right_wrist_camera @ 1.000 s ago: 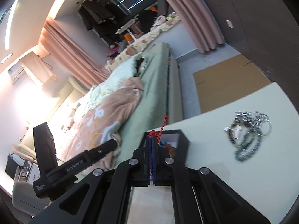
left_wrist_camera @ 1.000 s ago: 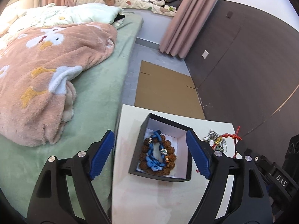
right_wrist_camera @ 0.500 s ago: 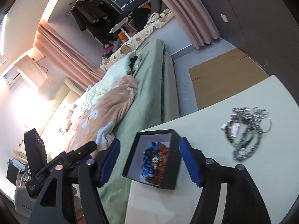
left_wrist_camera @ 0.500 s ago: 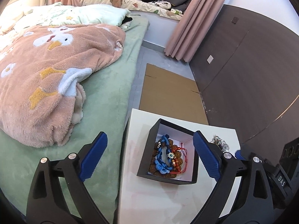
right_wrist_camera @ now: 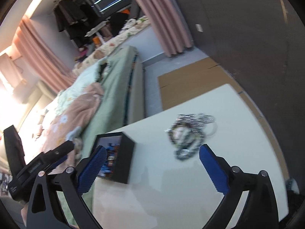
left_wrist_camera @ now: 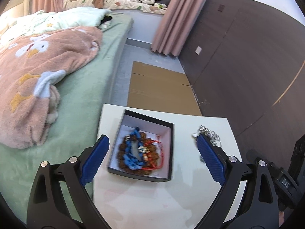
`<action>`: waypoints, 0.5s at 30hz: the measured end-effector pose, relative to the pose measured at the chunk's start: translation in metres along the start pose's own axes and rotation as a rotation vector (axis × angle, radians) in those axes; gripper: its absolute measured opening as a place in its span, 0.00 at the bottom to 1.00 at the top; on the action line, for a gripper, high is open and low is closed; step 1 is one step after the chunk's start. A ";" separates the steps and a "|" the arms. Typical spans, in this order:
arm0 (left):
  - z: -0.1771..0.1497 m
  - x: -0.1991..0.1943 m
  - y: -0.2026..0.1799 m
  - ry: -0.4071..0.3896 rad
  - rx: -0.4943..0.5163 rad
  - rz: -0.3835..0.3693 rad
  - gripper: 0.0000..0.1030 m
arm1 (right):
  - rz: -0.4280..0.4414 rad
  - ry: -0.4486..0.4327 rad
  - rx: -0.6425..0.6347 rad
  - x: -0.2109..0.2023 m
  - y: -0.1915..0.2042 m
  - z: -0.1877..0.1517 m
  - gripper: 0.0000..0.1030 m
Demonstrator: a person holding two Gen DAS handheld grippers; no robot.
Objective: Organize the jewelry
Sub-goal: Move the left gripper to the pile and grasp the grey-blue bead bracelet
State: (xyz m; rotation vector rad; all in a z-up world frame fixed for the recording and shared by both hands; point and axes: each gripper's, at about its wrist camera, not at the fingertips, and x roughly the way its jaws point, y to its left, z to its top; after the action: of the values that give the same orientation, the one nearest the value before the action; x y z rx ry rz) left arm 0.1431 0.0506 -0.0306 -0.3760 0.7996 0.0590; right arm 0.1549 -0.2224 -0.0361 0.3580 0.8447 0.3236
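Now, left wrist view: left gripper [left_wrist_camera: 152, 160] gapes wide, empty; black box [left_wrist_camera: 171, 150] holding bracelets [left_wrist_camera: 140, 150] sits between its fingers; silver chains [left_wrist_camera: 210, 133] at 1 o'clock on the white table [left_wrist_camera: 152, 200].
Right wrist view: right gripper [right_wrist_camera: 152, 168] jaws opening, nothing between; silver chains [right_wrist_camera: 190, 133] at 1 o'clock, near; box [right_wrist_camera: 124, 160] at 11 o'clock.
Nearer hand: right, judged.

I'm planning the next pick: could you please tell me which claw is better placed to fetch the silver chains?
Probably the right claw: its jaws are opening, empty, with the silver chains just ahead; the left claw faces the black box.
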 end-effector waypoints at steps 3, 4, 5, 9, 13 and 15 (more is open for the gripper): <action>-0.003 0.004 -0.016 0.004 0.031 -0.003 0.90 | -0.080 -0.021 0.015 -0.008 -0.016 0.002 0.93; -0.004 0.006 -0.021 0.005 0.045 -0.003 0.90 | -0.096 -0.025 0.021 -0.011 -0.023 0.004 0.93; -0.006 0.008 -0.029 0.009 0.061 -0.008 0.90 | -0.100 -0.028 0.028 -0.015 -0.029 0.005 0.93; -0.009 0.015 -0.049 0.019 0.102 -0.039 0.90 | -0.120 -0.053 0.067 -0.029 -0.057 0.010 0.93; -0.010 0.023 -0.070 0.029 0.125 -0.078 0.90 | -0.101 -0.039 0.148 -0.032 -0.088 0.018 0.93; -0.011 0.031 -0.079 0.042 0.142 -0.094 0.90 | -0.079 -0.028 0.175 -0.031 -0.099 0.020 0.93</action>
State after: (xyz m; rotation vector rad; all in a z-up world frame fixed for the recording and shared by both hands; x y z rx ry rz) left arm 0.1721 -0.0301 -0.0355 -0.2810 0.8212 -0.0932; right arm 0.1648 -0.3271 -0.0456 0.4897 0.8601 0.1710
